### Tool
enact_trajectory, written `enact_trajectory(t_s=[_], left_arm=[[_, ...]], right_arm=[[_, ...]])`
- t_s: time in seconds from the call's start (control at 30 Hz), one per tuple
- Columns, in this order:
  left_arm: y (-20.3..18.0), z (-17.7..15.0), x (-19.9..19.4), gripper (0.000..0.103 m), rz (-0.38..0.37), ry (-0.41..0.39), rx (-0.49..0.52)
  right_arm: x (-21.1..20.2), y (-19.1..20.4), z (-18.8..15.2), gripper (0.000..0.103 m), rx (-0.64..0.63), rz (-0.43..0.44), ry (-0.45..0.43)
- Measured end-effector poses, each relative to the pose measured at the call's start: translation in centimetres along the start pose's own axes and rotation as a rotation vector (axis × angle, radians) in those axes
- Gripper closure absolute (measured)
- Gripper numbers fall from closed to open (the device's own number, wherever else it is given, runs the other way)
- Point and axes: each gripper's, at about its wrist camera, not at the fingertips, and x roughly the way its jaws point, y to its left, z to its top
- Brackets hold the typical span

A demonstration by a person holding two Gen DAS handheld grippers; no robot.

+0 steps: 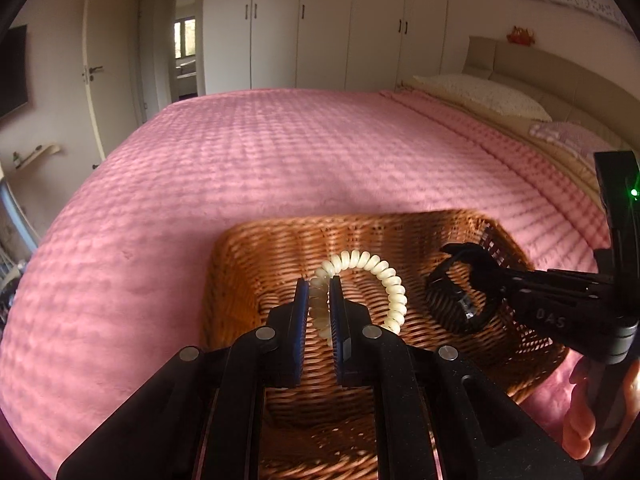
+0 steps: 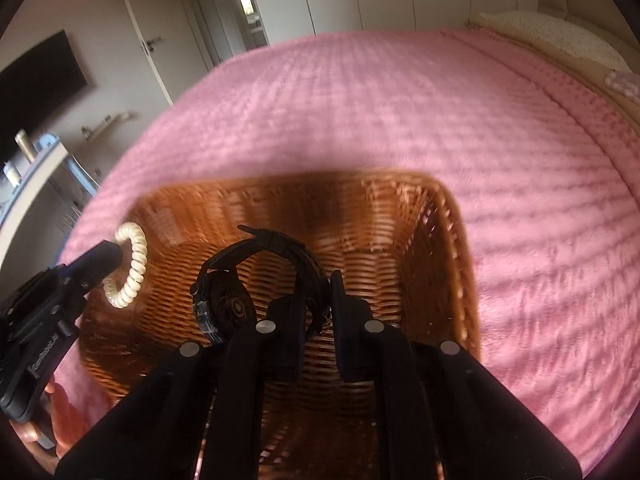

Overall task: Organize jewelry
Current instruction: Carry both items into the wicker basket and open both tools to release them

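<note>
A brown wicker basket (image 1: 248, 248) sits on the pink bedspread; it also shows in the right wrist view (image 2: 440, 240). My left gripper (image 1: 320, 284) is shut on a cream spiral bracelet (image 1: 376, 266) and holds it over the basket's inside. The bracelet shows in the right wrist view (image 2: 130, 264) too, with the left gripper (image 2: 108, 254). My right gripper (image 2: 318, 280) is shut on the strap of a black wristwatch (image 2: 228, 300), held inside the basket. In the left wrist view the watch (image 1: 448, 296) hangs from the right gripper (image 1: 476, 264).
The pink bedspread (image 1: 280, 160) stretches wide beyond the basket. Pillows (image 1: 480, 96) and a headboard lie at the far right. White wardrobes (image 1: 320, 20) and a door (image 1: 96, 72) stand at the back. A shelf with bottles (image 2: 24, 152) is at the left.
</note>
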Motion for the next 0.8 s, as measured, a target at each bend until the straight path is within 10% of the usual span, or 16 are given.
enact_trajectory(t_s=[0.27,0.37,0.8], left_arm=[[-0.3,-0.9,1.5,0.093,0.010,0.053,0.025],[-0.1,-0.8,0.7,0.077,-0.019,0.047,0.004],[1.0,-2.6,-11.9,0.067,-0.084,-0.095,-0.038]], right_arm=[[0.6,-0.6,-0.5,0.092,0.037,0.014,0.030],[-0.2,-1.0,-0.7,0.082,0.056,0.031,0.029],[-11.6,0.6,-3.9,0.054,0.011,0.135,-0.099]])
